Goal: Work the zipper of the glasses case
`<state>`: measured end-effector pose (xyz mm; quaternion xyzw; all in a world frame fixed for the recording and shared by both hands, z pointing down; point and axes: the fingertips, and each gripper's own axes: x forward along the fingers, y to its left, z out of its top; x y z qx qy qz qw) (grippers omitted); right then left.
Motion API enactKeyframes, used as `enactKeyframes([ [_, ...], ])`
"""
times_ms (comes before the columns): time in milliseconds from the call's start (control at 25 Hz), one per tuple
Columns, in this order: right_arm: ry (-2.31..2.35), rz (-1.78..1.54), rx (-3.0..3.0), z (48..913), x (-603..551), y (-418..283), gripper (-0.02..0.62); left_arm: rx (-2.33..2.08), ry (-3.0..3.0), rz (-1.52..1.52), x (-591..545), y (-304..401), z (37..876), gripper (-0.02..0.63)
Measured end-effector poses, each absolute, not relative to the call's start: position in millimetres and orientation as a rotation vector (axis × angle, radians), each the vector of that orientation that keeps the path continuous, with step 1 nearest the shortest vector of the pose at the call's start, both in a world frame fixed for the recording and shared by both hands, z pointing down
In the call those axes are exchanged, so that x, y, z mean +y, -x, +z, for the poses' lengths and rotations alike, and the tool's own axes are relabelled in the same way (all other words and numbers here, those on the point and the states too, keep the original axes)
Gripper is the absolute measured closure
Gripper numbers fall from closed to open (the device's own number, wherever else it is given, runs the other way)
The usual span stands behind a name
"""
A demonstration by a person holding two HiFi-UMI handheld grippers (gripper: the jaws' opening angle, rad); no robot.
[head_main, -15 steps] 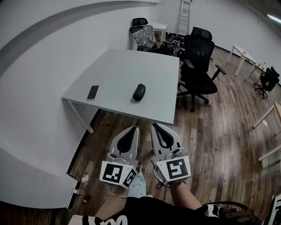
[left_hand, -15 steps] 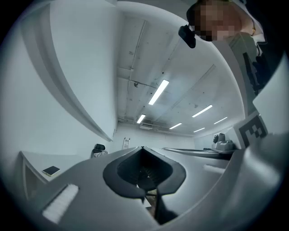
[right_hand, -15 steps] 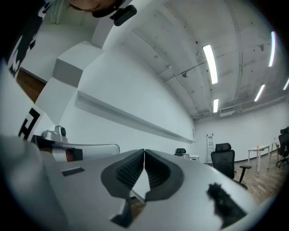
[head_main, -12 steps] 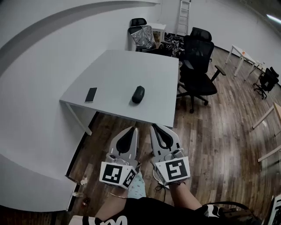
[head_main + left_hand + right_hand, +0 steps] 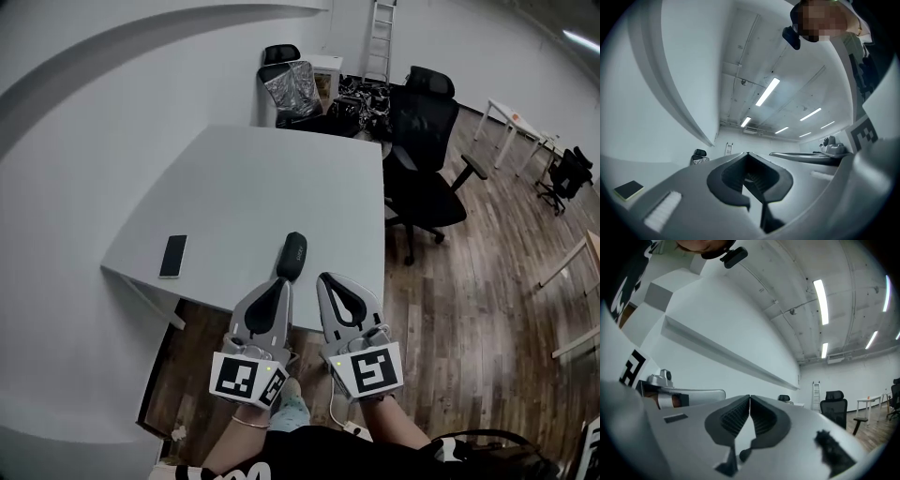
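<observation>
Glasses case (image 5: 292, 256), dark and oval, lies on the white table (image 5: 272, 169) close to its near edge, with bare tabletop behind it and on both sides. At the far left a curved white wall (image 5: 56, 187) runs close along the table's left side. A dark phone (image 5: 172, 255) lies flat near the table's left front corner, well apart from the case. The left gripper (image 5: 284, 279) hangs at the near edge, its tip just short of the case, jaws pressed together with nothing between them. Just beside it the right gripper (image 5: 324, 277) is likewise closed and empty, touching nothing. Further right a black office chair (image 5: 424, 150) stands just beside the table's right edge, and open wooden floor (image 5: 469, 309) spreads beyond it.
</observation>
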<state>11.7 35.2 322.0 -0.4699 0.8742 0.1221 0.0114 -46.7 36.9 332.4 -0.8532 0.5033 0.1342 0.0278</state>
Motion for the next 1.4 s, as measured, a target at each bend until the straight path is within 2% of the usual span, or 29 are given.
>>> enactKeyframes([
  [200,1.556,0.356,2.689,309,-54,-1,0.587,1.503,2.675,0.375,-57,62,321,0.603],
  [480,1.573,0.375,2.703,311,-116,6,0.587,1.499,2.778,0.370,-120,69,335,0.603],
  [720,1.550,0.400,2.699,301,-139,6,0.586,1.489,2.953,0.050,-157,62,381,0.601],
  [760,1.543,0.403,2.699,299,-140,7,0.587,1.481,3.022,-0.021,-164,62,396,0.570],
  [800,1.549,0.391,2.698,298,-142,6,0.587,1.475,3.100,-0.098,-171,61,414,0.482],
  [920,1.568,0.356,2.700,297,-145,0,0.586,1.481,3.336,-0.346,-192,59,472,0.305],
  [960,1.553,0.371,2.705,297,-145,0,0.587,1.480,3.408,-0.426,-199,58,491,0.282],
  [1040,1.516,0.410,2.712,299,-146,-2,0.586,1.478,3.532,-0.558,-211,55,527,0.245],
  [1200,1.521,0.404,2.716,305,-148,-10,0.587,1.508,3.631,-0.826,-221,51,588,0.235],
  [1400,1.558,0.385,2.718,315,-154,-24,0.587,1.347,3.625,-1.056,-218,26,613,0.233],
])
